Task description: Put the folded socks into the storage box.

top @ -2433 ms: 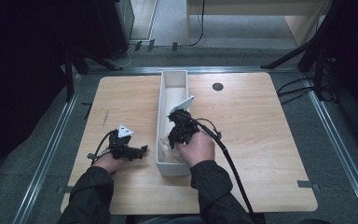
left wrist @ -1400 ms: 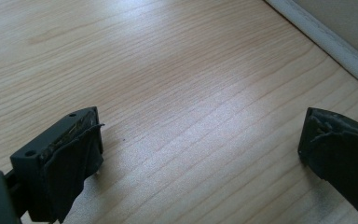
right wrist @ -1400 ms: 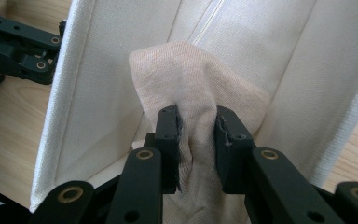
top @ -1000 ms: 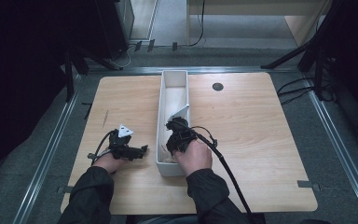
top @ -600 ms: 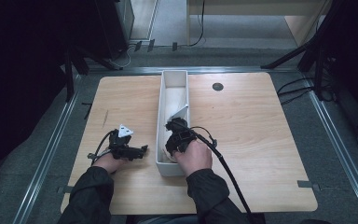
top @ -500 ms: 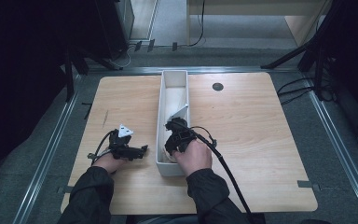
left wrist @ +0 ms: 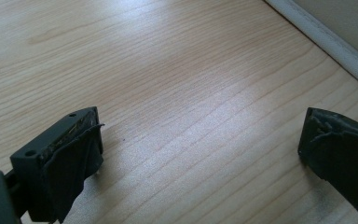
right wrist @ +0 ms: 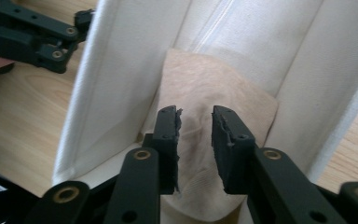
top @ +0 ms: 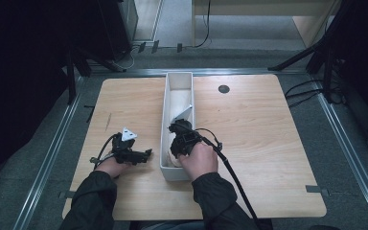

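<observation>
From above, my right gripper (top: pixel 176 136) dips into the near end of the white bin (top: pixel 189 82). Its own view reveals the beige cloth (right wrist: pixel 214 88) there; the jaws, just closing, stand narrowly apart over it, not pinching. My left gripper (top: pixel 141 154) gapes wide, left of the bin, on the worktop (top: pixel 268 124).

1. The table (top: pixel 268 143) is pale wood, its grain straight, its finish smooth with a soft sheen.
2. On the table, the long white bin (top: pixel 178 84) looks like matt plastic.
3. Inside the bin, a beige cloth (right wrist: pixel 205 93) lies soft and creased.
4. Over the cloth, the right gripper (right wrist: pixel 195 135) is matt black plastic with rough, frayed pads.
</observation>
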A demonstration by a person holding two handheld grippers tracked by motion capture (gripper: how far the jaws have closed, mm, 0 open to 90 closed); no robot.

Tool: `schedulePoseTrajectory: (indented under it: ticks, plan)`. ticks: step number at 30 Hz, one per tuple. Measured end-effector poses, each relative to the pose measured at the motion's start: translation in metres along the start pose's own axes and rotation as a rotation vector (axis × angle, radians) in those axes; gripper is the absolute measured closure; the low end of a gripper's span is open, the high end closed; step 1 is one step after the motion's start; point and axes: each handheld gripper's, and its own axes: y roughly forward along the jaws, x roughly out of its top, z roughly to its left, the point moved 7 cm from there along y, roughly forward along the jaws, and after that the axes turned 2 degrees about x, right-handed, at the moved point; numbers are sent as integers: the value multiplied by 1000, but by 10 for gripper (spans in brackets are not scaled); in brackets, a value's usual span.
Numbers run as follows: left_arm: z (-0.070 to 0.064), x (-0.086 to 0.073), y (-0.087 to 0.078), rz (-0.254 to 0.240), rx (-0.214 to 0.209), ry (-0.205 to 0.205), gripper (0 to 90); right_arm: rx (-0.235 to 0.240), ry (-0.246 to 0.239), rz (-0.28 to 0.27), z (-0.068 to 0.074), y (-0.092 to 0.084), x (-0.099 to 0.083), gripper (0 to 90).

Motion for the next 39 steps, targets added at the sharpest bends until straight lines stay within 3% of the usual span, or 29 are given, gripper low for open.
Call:
schedulePoseTrajectory:
  ticks: [9,24,25,26,28,39]
  plan:
    - [0,0,0,1,0,0,0,8,-21,10,4,-4,-9,819]
    - [0,0,0,-2,0,-2,0,-3,-33,45,1,14,-22,874]
    - [0,0,0,-2,0,-2,0,-3,-38,41,1,15,-22,866]
    - [0,0,0,-2,1,-2,0,-28,-38,37,0,16,-22,760]
    - [0,0,0,-2,0,-1,0,-55,-49,44,-1,18,-22,770]
    - [0,0,0,-2,0,-2,0,-56,-51,41,1,19,-22,770]
